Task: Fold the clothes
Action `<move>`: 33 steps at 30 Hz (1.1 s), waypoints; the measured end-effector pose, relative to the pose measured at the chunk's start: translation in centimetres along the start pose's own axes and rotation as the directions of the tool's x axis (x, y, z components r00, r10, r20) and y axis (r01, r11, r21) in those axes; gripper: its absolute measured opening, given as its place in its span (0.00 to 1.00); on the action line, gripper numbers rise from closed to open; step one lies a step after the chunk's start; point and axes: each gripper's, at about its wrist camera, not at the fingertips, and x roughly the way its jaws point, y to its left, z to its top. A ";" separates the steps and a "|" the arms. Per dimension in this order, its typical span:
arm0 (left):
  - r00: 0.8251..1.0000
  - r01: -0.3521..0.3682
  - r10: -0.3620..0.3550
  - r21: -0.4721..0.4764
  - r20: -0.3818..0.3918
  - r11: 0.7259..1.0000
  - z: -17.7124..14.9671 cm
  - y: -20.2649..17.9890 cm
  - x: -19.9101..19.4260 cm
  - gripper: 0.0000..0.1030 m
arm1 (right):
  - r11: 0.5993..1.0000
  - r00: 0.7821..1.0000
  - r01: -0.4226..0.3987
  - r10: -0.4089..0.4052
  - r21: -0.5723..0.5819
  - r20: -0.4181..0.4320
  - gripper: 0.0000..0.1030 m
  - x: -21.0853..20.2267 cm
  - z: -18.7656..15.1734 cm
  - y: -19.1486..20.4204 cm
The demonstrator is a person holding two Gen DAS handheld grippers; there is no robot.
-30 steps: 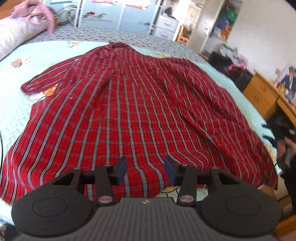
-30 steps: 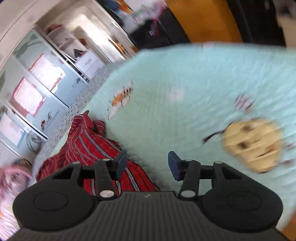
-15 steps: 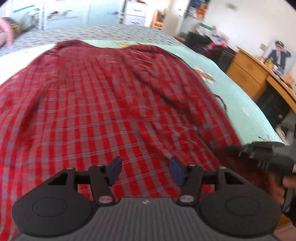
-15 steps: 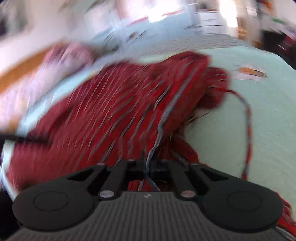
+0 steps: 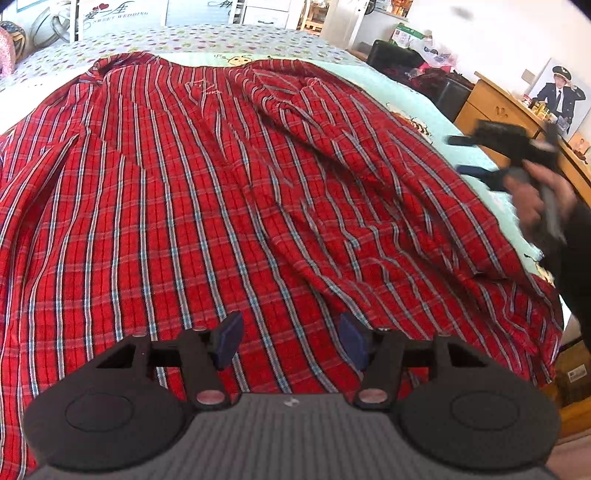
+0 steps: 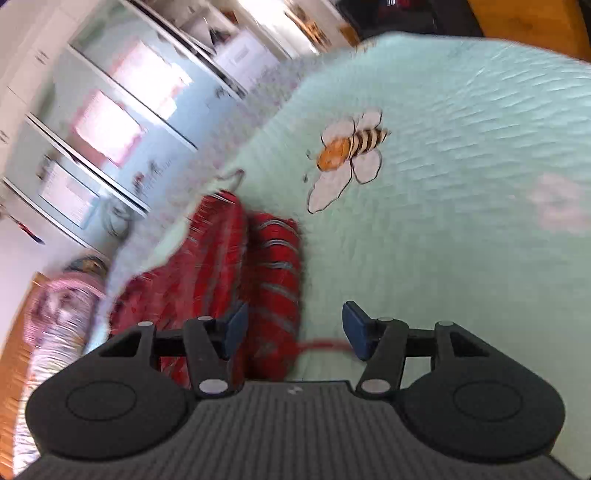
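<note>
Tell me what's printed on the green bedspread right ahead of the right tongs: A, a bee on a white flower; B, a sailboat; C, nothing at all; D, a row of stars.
A: the right wrist view shows a striped bee on a white flower printed on the green bedspread, beyond the right tongs.

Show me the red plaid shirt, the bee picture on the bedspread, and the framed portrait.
Red plaid shirt (image 5: 229,206), left wrist view, middle of its back.
Bee picture (image 6: 351,146), right wrist view, striped body.
Framed portrait (image 5: 557,94), left wrist view, uniformed figure.

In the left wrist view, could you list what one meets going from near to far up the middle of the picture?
left gripper → red plaid shirt → mint bee-print bedspread → heart-dotted sheet → white wardrobe.
</note>
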 end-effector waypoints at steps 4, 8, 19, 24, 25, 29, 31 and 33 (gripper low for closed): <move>1.000 0.003 -0.004 -0.013 -0.009 1.000 0.0 0.5 0.4 0.58 | 0.997 0.994 0.028 -0.021 0.072 -0.103 0.22 5.5 -0.7 -0.2; 1.000 0.000 0.000 -0.026 -0.013 1.000 0.1 1.1 0.8 0.58 | 0.995 0.996 0.050 -0.043 0.089 -0.075 0.03 6.5 -0.3 0.7; 1.000 -0.011 0.013 -0.082 0.016 0.997 0.3 2.3 0.1 0.58 | 0.948 0.905 0.293 -0.233 -0.124 0.356 0.42 -6.6 15.0 3.4; 1.000 -0.008 0.009 -0.056 0.006 0.998 -0.1 1.7 0.1 0.58 | 0.982 0.977 0.182 -0.186 0.043 0.109 0.62 -3.6 8.3 -3.0; 1.000 -0.011 0.011 -0.046 0.000 0.999 -0.2 1.6 0.1 0.58 | 0.983 0.981 0.164 -0.171 0.084 0.086 0.62 -3.0 6.8 -4.0; 1.000 -0.029 0.029 -0.034 -0.012 0.999 -0.8 1.7 -0.2 0.58 | 0.963 0.996 0.056 -0.073 0.263 0.052 0.62 -1.4 1.9 -6.6; 0.999 -0.037 0.036 -0.044 -0.014 0.998 -0.9 1.9 -0.3 0.58 | 0.942 0.998 0.006 -0.028 0.335 0.061 0.62 -0.6 0.7 -7.0; 0.999 -0.042 0.042 -0.042 -0.017 0.998 -0.9 1.8 -0.2 0.58 | 0.922 0.997 -0.044 0.016 0.384 0.074 0.56 0.5 1.1 -6.5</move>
